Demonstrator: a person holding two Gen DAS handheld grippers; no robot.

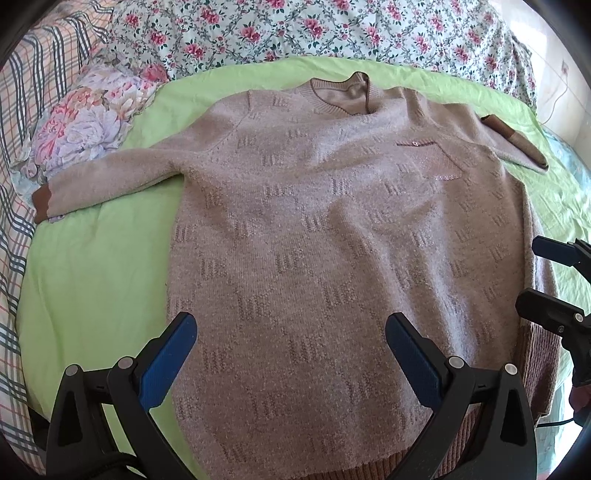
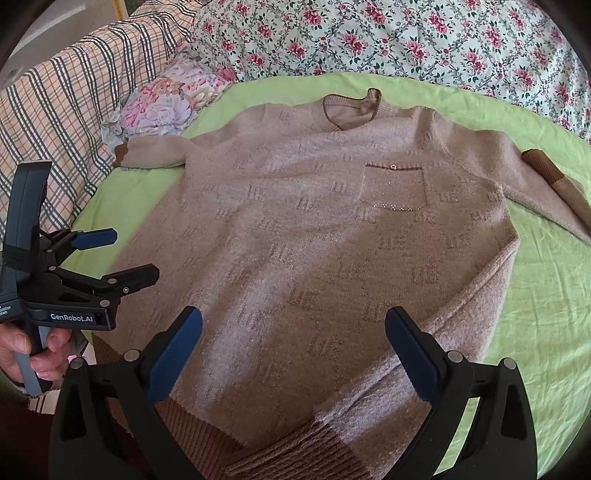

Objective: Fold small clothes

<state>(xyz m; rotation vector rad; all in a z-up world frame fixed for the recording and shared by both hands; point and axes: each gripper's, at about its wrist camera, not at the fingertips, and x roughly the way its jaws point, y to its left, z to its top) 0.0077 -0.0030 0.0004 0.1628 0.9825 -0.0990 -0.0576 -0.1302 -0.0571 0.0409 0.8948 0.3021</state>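
A beige knitted sweater (image 1: pixel 332 229) (image 2: pixel 325 251) lies flat, front up, on a light green sheet (image 1: pixel 92 280) (image 2: pixel 546 288), collar at the far side, with a chest pocket (image 2: pixel 393 188). Its sleeves spread out to both sides, ending in brown cuffs (image 1: pixel 41 203) (image 2: pixel 539 162). My left gripper (image 1: pixel 290 354) hovers open over the lower body of the sweater, holding nothing. My right gripper (image 2: pixel 293 350) stands open above the brown ribbed hem (image 2: pixel 295 454), also empty. Each gripper shows at the edge of the other's view, the left one (image 2: pixel 125 254) held by a hand (image 2: pixel 33 354).
A floral quilt (image 1: pixel 295 33) is bunched along the far side. A plaid blanket (image 2: pixel 66 92) lies at the left, with a pillow in large flower print (image 1: pixel 88 118) beside it. A white cable (image 1: pixel 557 99) hangs at the far right.
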